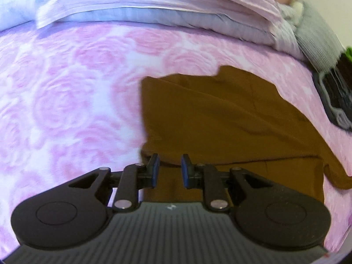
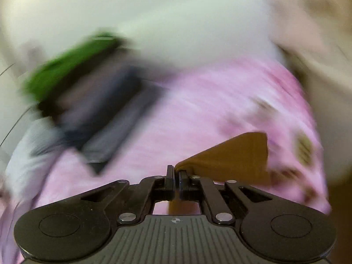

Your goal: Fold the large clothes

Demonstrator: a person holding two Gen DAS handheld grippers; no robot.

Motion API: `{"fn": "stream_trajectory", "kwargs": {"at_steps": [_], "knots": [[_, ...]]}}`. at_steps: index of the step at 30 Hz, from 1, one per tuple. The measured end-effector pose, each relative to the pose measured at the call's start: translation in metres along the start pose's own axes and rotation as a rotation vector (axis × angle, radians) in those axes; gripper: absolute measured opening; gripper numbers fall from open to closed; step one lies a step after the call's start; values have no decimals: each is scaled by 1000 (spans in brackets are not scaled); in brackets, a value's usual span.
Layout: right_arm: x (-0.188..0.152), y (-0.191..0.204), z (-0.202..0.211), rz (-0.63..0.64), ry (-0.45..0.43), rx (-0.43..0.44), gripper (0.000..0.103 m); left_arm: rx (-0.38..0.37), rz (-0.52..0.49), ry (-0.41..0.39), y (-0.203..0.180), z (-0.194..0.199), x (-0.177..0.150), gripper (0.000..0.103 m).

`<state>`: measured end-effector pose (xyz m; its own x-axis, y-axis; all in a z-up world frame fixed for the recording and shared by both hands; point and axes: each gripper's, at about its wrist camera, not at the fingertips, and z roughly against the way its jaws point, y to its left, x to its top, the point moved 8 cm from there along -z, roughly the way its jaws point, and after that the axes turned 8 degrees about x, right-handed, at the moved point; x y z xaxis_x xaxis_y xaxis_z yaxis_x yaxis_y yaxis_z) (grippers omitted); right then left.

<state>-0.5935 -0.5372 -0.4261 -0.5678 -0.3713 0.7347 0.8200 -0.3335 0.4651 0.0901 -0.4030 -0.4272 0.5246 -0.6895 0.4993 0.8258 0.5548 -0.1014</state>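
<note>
Brown garment (image 1: 220, 118) lies on the pink bed (image 1: 66, 101), centre-right of frame, long axis running up-frame. Left tongs (image 1: 169, 169) hover slightly parted, empty, at its near edge. Right tongs (image 2: 176, 176) clenched on a corner (image 2: 233, 154).

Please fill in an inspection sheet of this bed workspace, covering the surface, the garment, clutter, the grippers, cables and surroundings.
Surface: pink rose-patterned bedspread, bare to the left of the garment.
Job's things: brown garment lying partly folded on the bedspread; one corner of it is lifted.
Clutter: folded bedding stacked at the far edge; dark and green folded items, blurred.
Grippers: left gripper slightly open over the garment's near edge, nothing pinched; right gripper shut on the garment's corner.
Cables: a thin dark line at the left edge of the right wrist view, too blurred to identify.
Surroundings: pale wall behind the bed.
</note>
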Motion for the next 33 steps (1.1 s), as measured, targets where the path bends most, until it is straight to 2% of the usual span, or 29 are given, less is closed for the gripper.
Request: {"fn": "stream_trajectory", "kwargs": {"at_steps": [2,5,8,10,12,13,15,16,17,19,22,25,27,29,31,33], "knots": [[-3,87,4,139,-4,163,0,7,44,-1,16,5,-3,17],[-43,210,29,334,30,405,0,11,102,3,38,9,-10,17],[-122,323,74,518,107,671,0,21,162,11,60,10,-19,17],[-181,377,107,602,175,830,0,32,203,19,76,10,-26,17],[-243,415,136,703,248,944,0,48,242,28,93,9,-34,17],[-277,427,144,782,321,959,0,52,259,37,100,8,-38,17],[-340,433,151,903,484,943,5,58,274,52,112,5,-45,17],[-363,429,154,933,558,952,13,63,280,59,118,4,-49,17],[-379,421,154,956,616,941,26,64,286,67,121,3,-52,17],[-393,397,145,965,681,882,43,40,310,80,126,0,-57,17],[-380,351,114,968,707,750,45,-6,342,84,124,-5,-56,22],[-352,305,83,966,691,549,45,-87,381,92,113,-12,-51,23],[-329,274,55,960,673,393,45,-164,447,101,103,-19,-44,29],[-303,244,35,905,665,274,45,-233,530,116,94,-29,-39,36],[-283,222,23,825,673,204,45,-276,632,125,90,-42,-35,36],[-272,208,20,774,678,167,45,-279,715,116,90,-52,-31,36]]}}
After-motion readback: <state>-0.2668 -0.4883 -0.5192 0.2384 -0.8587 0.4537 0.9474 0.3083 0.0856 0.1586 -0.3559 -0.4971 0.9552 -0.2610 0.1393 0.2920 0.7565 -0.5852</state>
